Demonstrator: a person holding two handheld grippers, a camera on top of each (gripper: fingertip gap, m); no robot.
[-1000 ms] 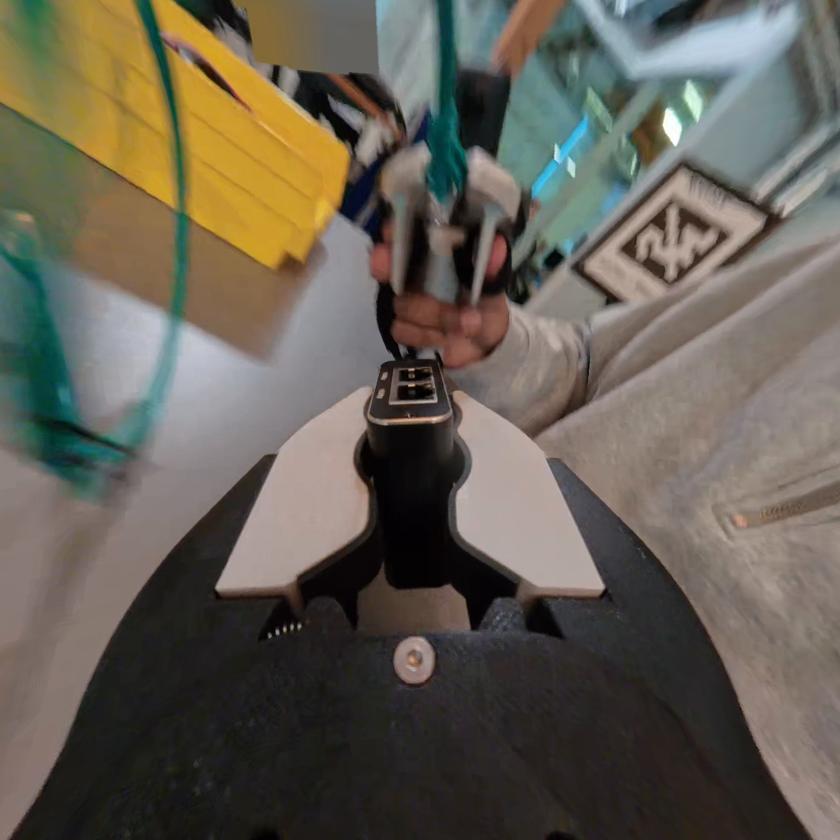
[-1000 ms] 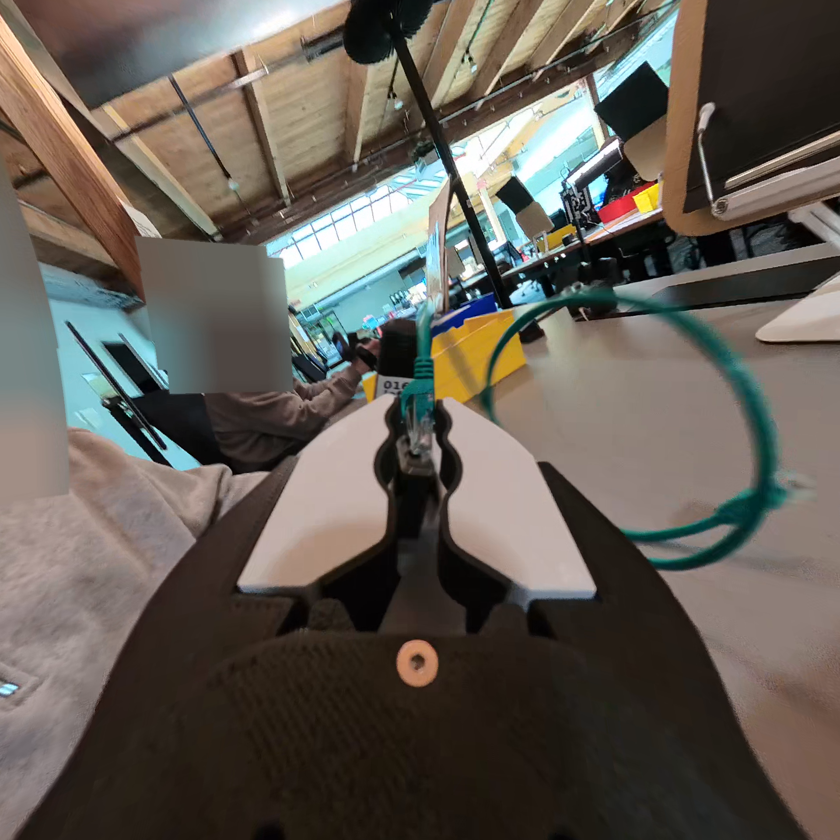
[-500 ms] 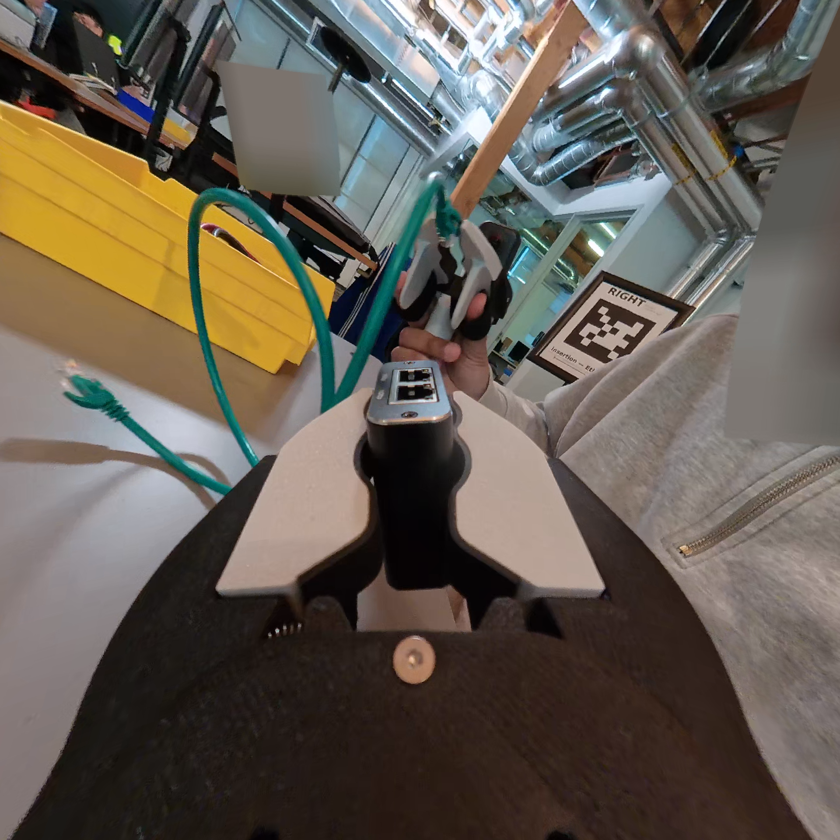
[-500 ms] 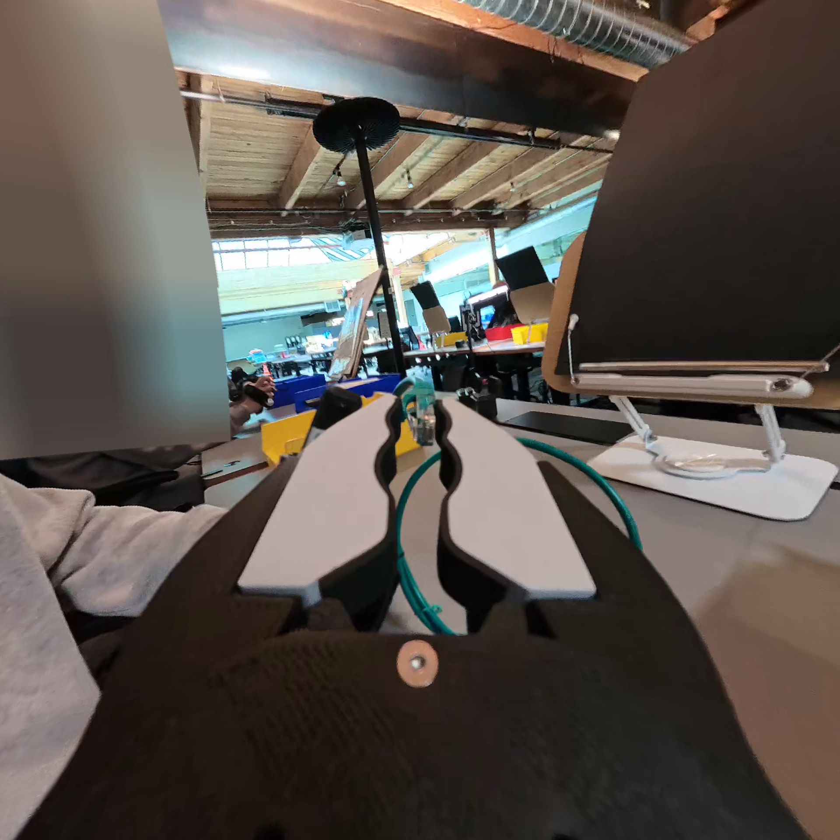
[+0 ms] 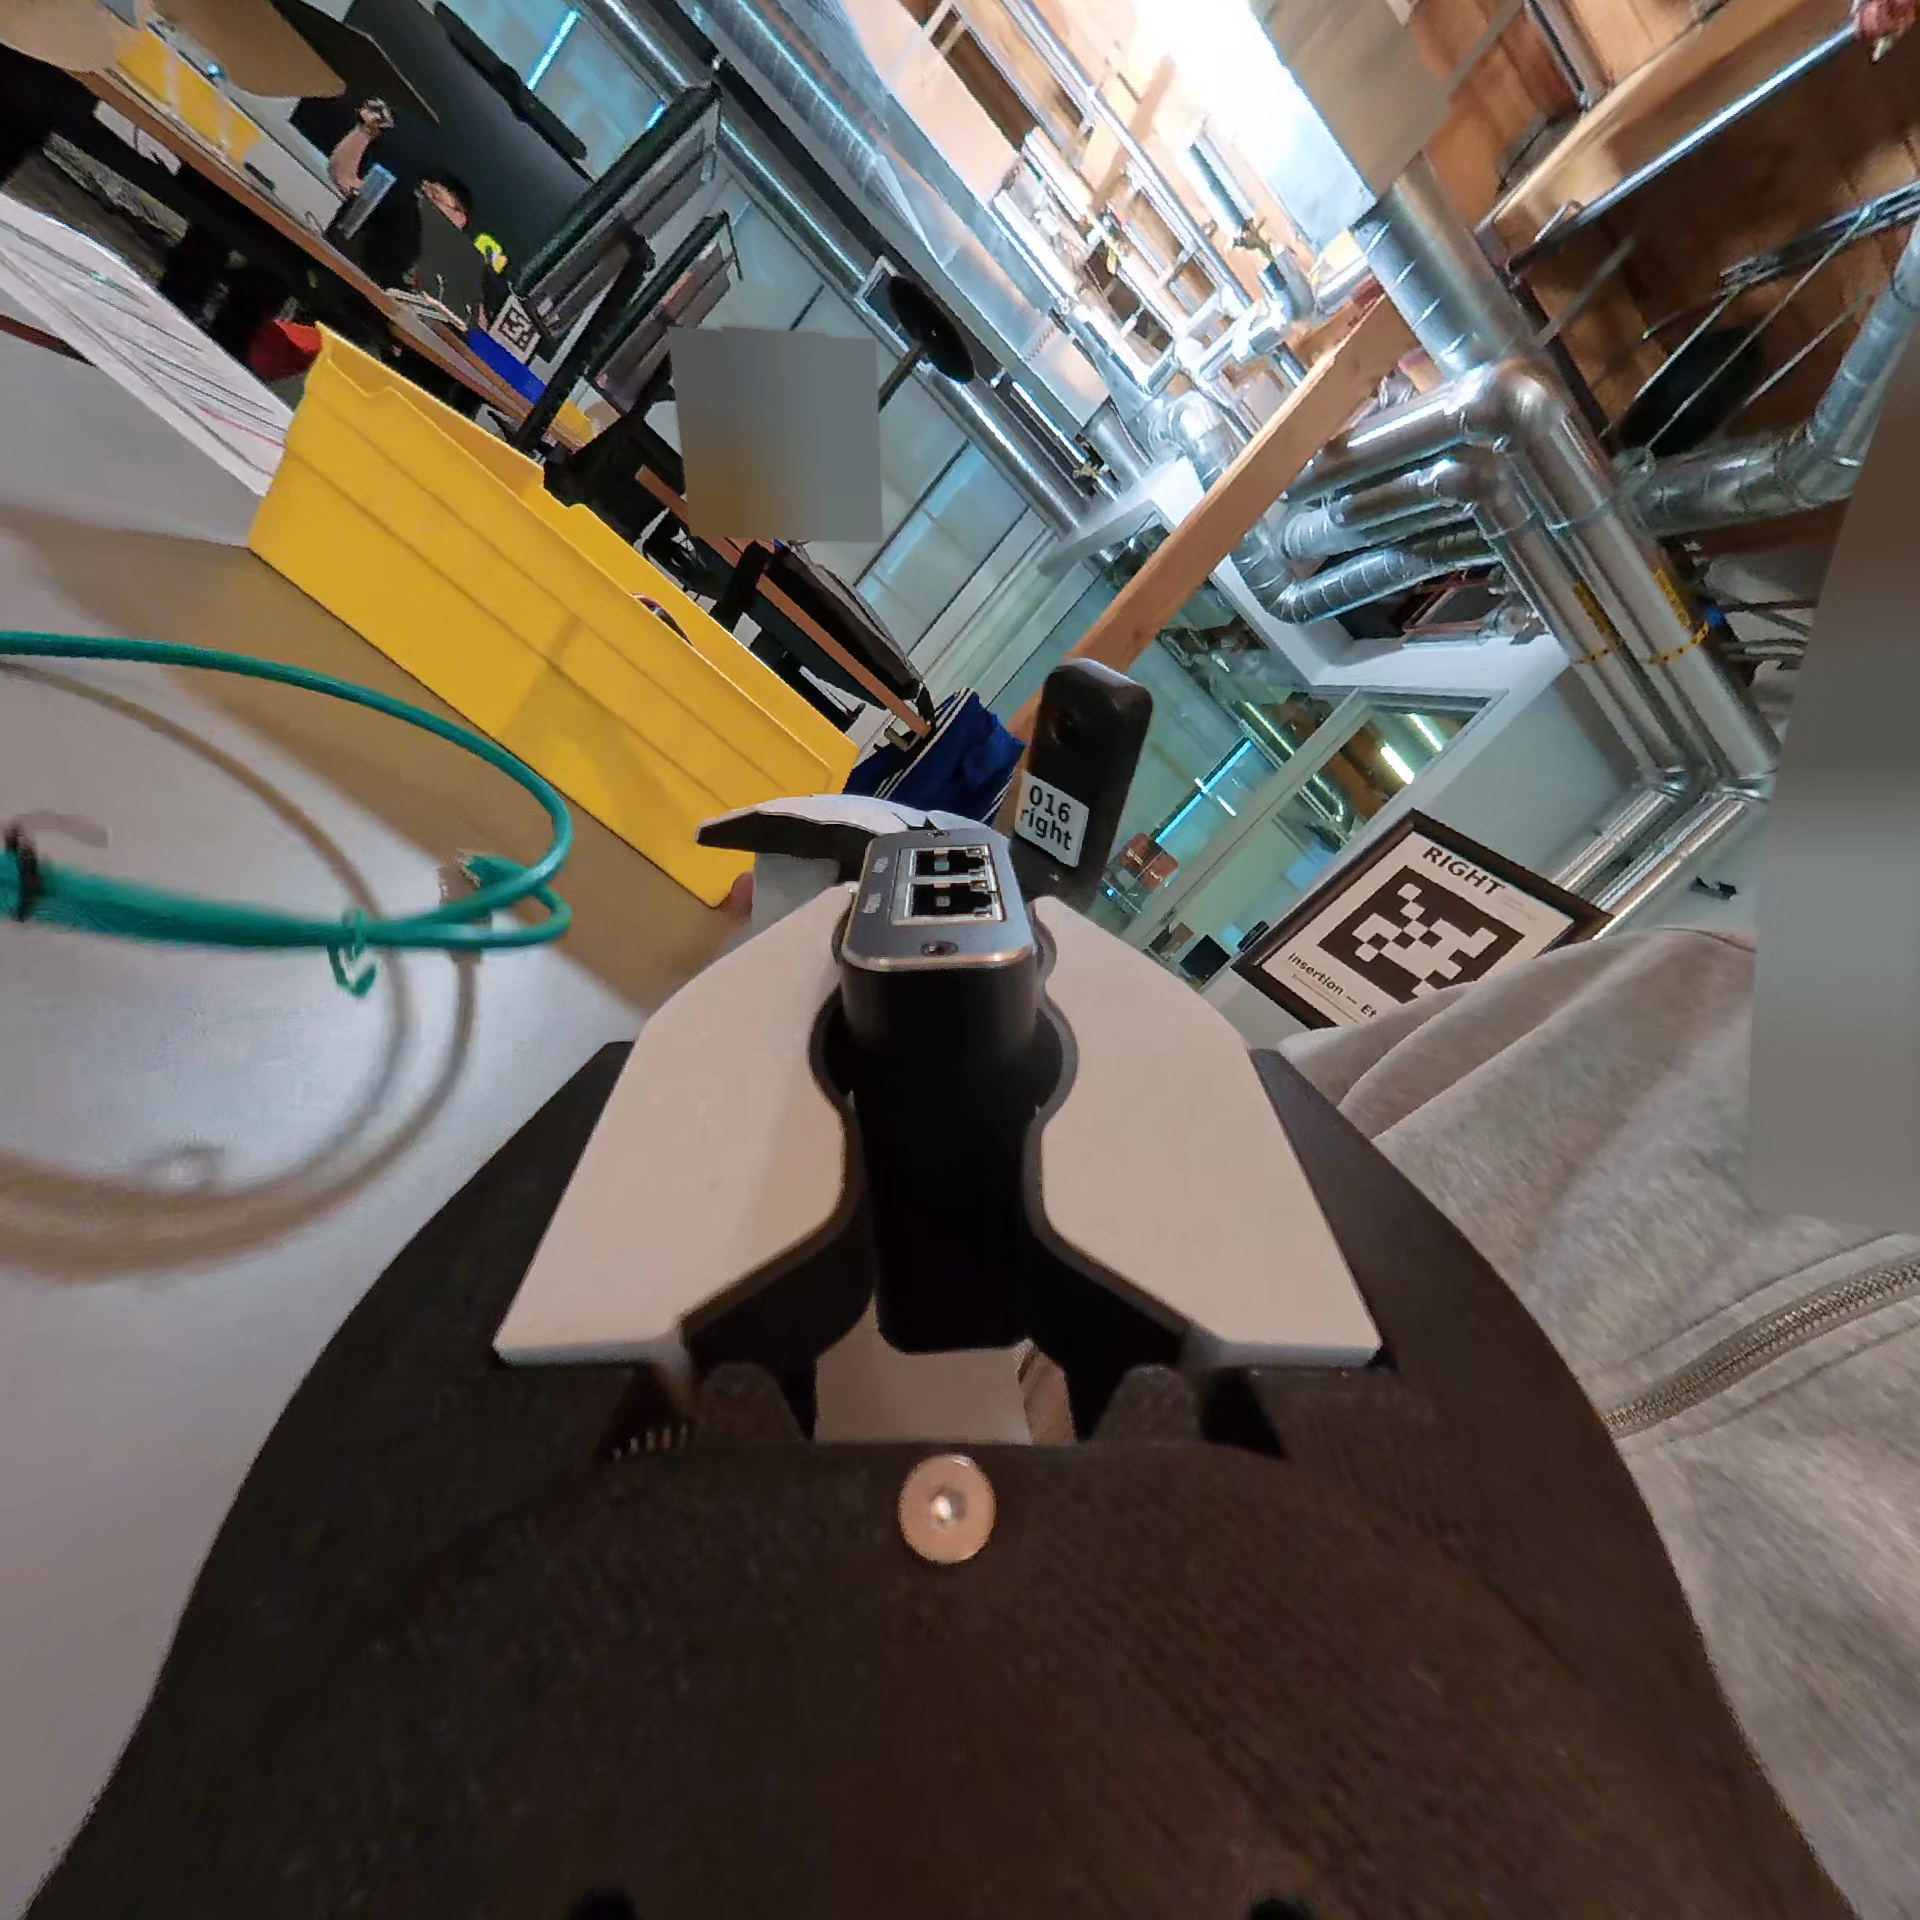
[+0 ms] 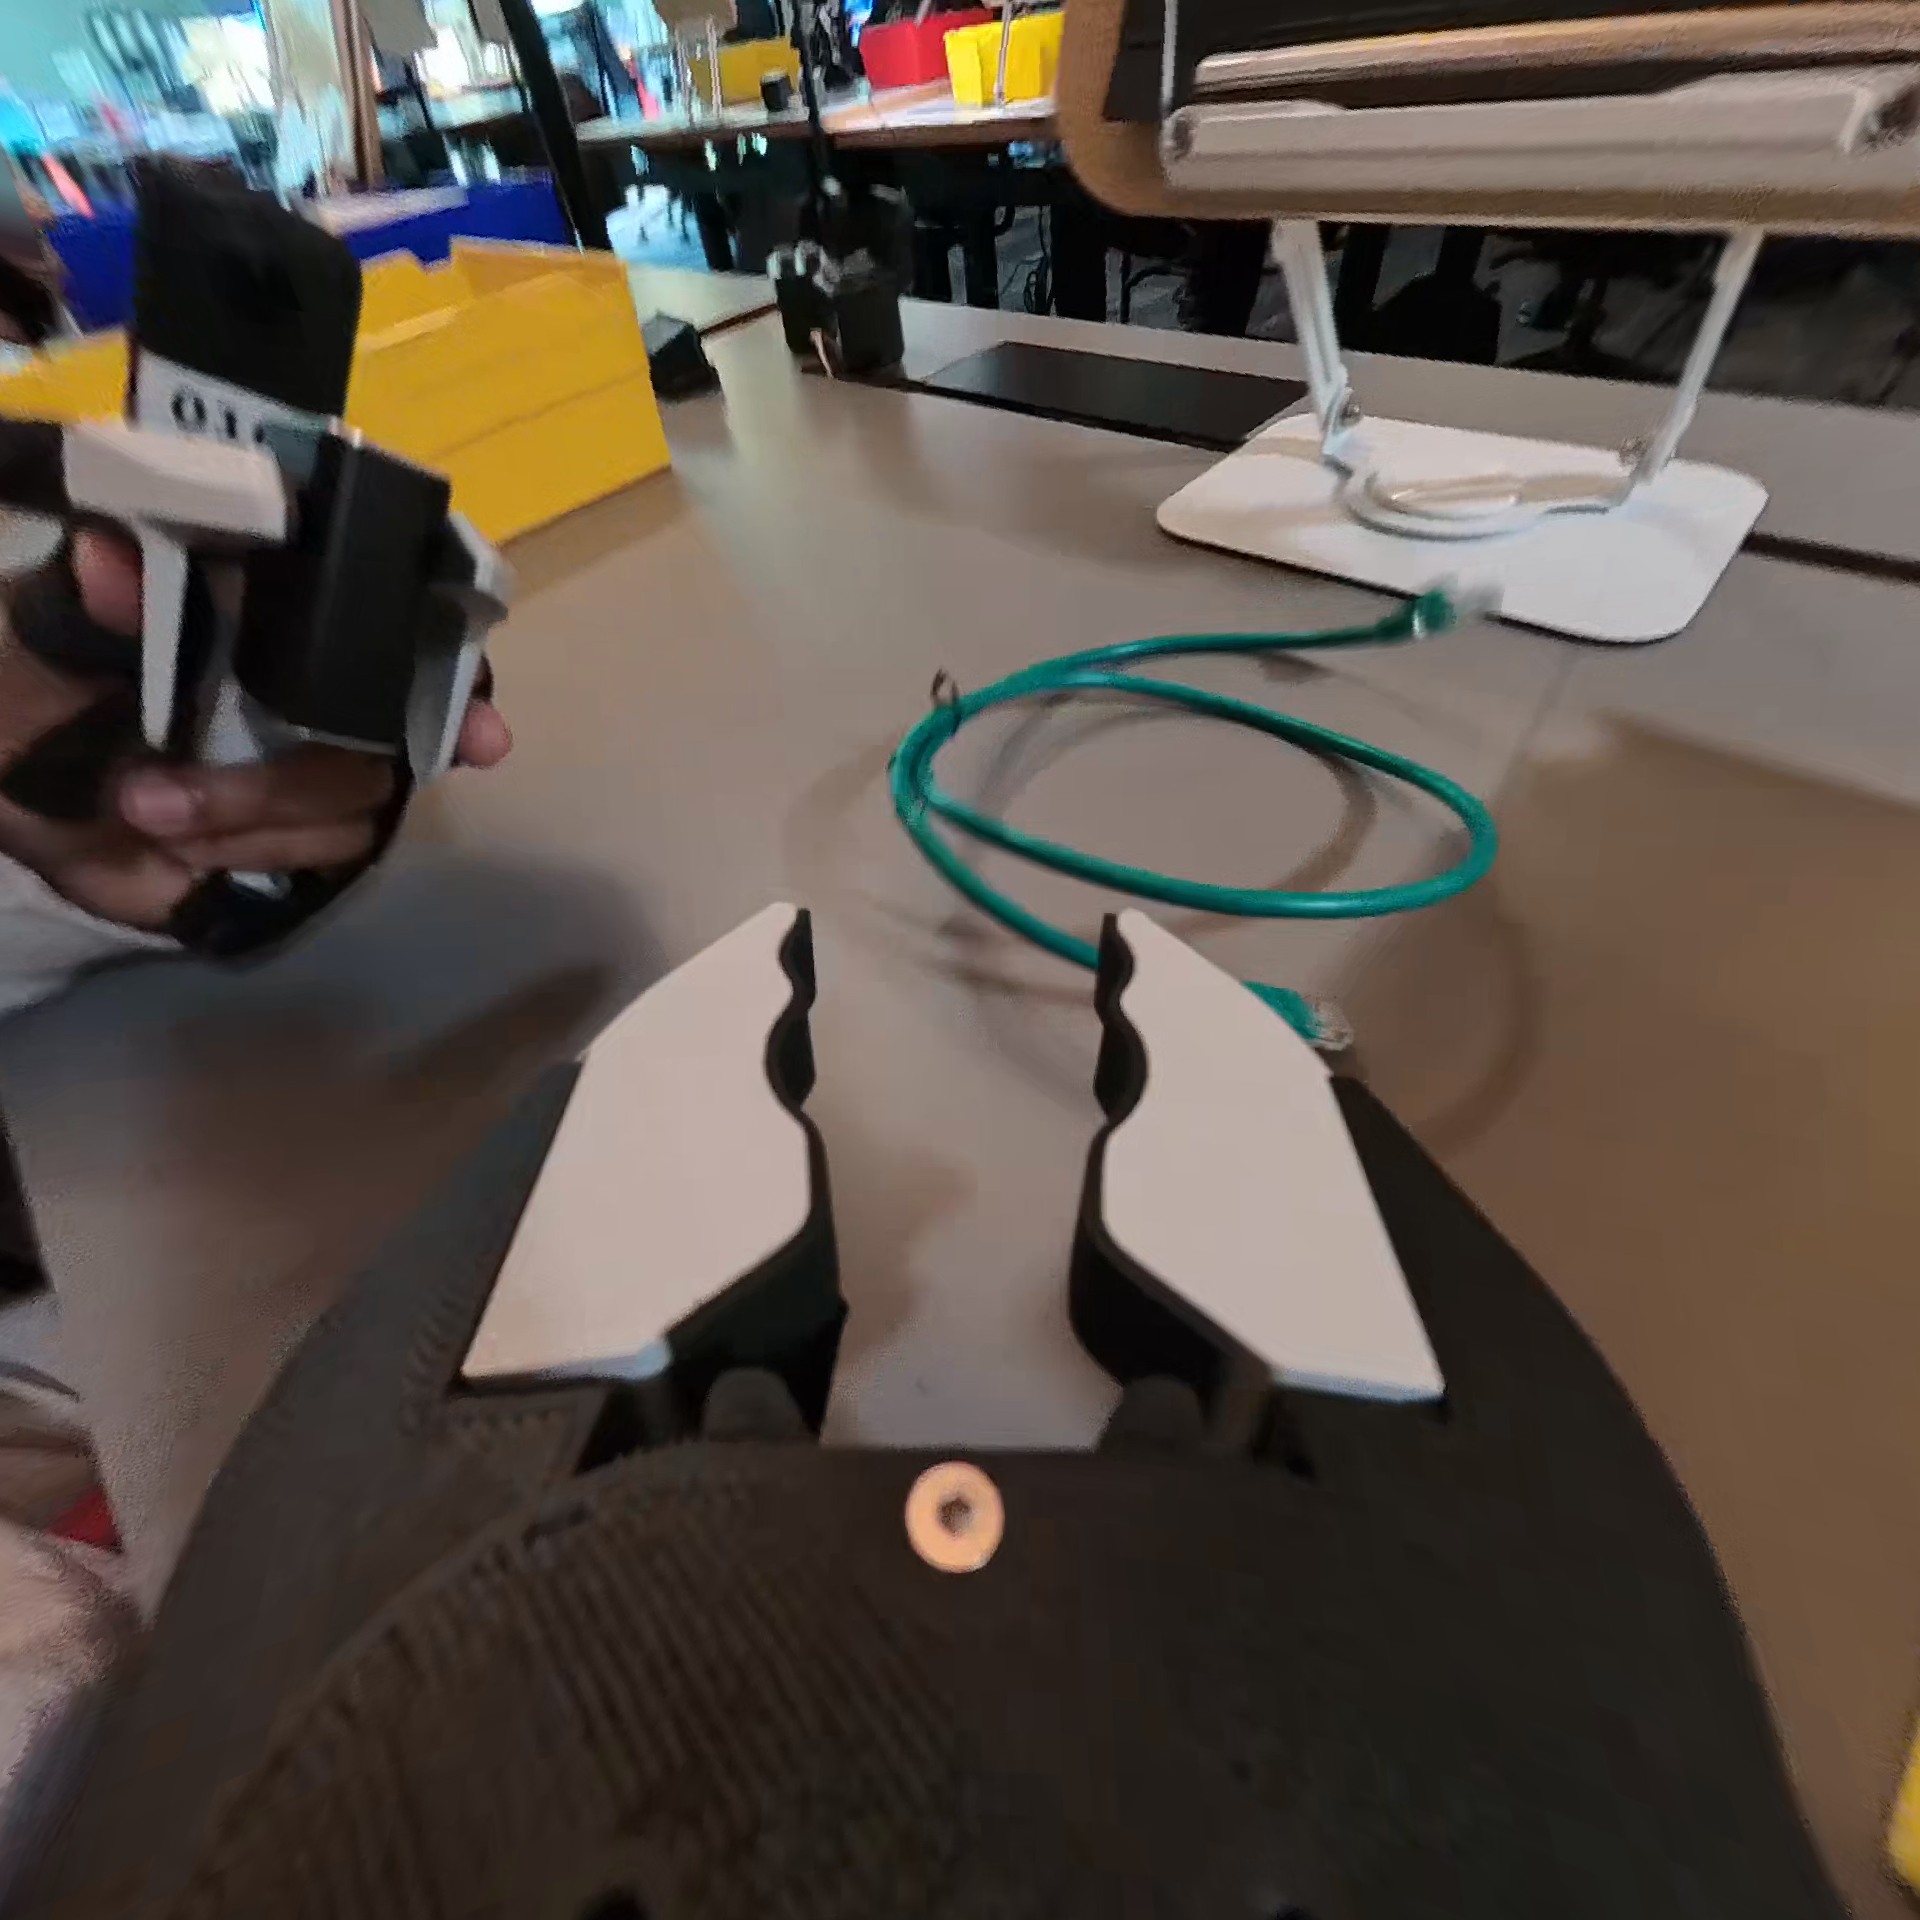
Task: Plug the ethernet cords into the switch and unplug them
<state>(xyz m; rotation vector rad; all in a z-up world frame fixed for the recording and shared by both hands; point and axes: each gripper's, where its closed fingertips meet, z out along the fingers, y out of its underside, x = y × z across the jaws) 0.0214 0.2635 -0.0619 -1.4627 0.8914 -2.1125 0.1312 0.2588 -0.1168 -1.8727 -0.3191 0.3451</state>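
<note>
My left gripper (image 5: 937, 935) is shut on a black switch (image 5: 940, 1101), held off the table with its two empty ports (image 5: 943, 883) facing forward. It also shows at the left of the right wrist view (image 6: 343, 592), held by a hand. My right gripper (image 6: 951, 935) is open and empty, low over the table. A green ethernet cord (image 6: 1195, 883) lies coiled on the table just ahead of it. One plug (image 6: 1304, 1023) lies beside my right fingertip, the other (image 6: 1434, 613) near a white stand. The cord also shows in the left wrist view (image 5: 312, 920).
A yellow bin (image 5: 540, 644) stands on the beige table (image 6: 1039, 540) at the far left. A white stand base (image 6: 1455, 520) holding a dark panel is at the far right. A grey sleeve (image 5: 1558, 1195) is on the right. A framed marker board (image 5: 1413, 925) stands behind.
My right gripper has opened and let go of the green cord's plug. The cord has dropped onto the table. The right gripper has tilted down toward it. The left still holds the switch.
</note>
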